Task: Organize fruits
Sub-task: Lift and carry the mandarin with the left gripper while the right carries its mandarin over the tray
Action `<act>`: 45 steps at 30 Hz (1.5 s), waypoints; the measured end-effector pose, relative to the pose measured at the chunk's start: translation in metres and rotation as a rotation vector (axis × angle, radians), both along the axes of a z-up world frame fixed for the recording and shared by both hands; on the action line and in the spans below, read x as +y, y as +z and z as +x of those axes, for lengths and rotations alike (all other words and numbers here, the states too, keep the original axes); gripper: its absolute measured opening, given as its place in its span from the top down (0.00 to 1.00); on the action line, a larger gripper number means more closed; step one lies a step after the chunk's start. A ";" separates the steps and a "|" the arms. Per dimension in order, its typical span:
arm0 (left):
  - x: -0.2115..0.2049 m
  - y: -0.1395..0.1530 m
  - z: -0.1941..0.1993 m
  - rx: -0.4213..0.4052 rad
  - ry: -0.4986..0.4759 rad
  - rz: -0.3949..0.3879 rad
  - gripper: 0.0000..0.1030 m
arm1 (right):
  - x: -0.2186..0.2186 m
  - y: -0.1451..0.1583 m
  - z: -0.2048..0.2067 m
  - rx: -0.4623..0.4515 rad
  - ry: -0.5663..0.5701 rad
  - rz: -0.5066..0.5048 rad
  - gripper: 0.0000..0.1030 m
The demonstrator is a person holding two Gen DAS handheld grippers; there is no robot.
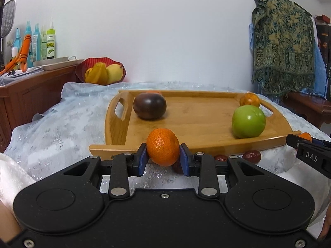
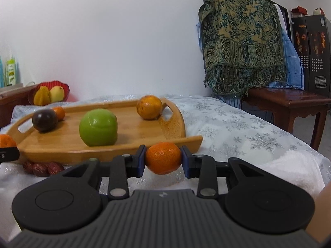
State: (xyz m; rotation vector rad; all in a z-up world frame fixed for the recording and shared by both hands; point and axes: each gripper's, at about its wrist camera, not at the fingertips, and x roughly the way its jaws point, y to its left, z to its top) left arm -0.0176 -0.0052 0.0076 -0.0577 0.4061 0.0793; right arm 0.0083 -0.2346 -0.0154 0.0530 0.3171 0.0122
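Note:
My left gripper is shut on a small orange mandarin, held just in front of the wooden tray's near rim. My right gripper is shut on another mandarin at the tray's near right corner. On the tray lie a green apple, a dark purple fruit and an orange; they also show in the right wrist view: apple, purple fruit, orange, small mandarin. Red dates lie on the cloth before the tray.
A red bowl with yellow fruit stands behind the tray at the left. A wooden cabinet with bottles is at far left. A wooden side table with a draped shawl stands at the right. A white towel lies near right.

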 end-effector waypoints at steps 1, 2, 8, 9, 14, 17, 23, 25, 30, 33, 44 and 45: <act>0.000 0.001 0.001 -0.003 0.000 -0.002 0.70 | -0.001 0.002 0.001 -0.003 0.003 0.009 0.62; 0.000 0.003 0.002 -0.007 -0.001 -0.004 0.70 | -0.001 0.004 0.001 -0.007 0.007 0.018 0.62; 0.002 0.018 0.016 -0.037 -0.007 0.006 0.70 | -0.001 0.019 0.009 -0.040 0.040 0.045 0.62; 0.002 0.021 0.019 -0.041 -0.009 0.007 0.70 | 0.000 0.023 0.012 -0.048 0.045 0.044 0.62; 0.005 0.036 0.038 -0.057 -0.007 0.005 0.70 | -0.001 0.039 0.027 -0.073 0.070 0.067 0.62; 0.008 0.043 0.050 -0.064 -0.007 0.006 0.70 | -0.002 0.047 0.039 -0.083 0.084 0.077 0.62; 0.012 0.049 0.077 -0.051 -0.013 -0.003 0.70 | 0.003 0.059 0.066 -0.078 0.131 0.072 0.62; 0.015 0.050 0.086 -0.044 -0.016 -0.010 0.70 | 0.006 0.061 0.077 -0.068 0.145 0.071 0.62; 0.021 0.057 0.113 -0.041 -0.031 -0.024 0.70 | 0.008 0.065 0.108 -0.029 0.169 0.091 0.62; 0.025 0.061 0.132 -0.039 -0.038 -0.042 0.70 | 0.012 0.066 0.125 0.000 0.193 0.084 0.62; 0.024 0.054 0.193 0.062 -0.127 -0.118 0.70 | 0.032 0.055 0.177 0.128 0.267 0.065 0.62; 0.023 0.052 0.196 0.073 -0.139 -0.124 0.70 | 0.034 0.053 0.180 0.143 0.278 0.061 0.62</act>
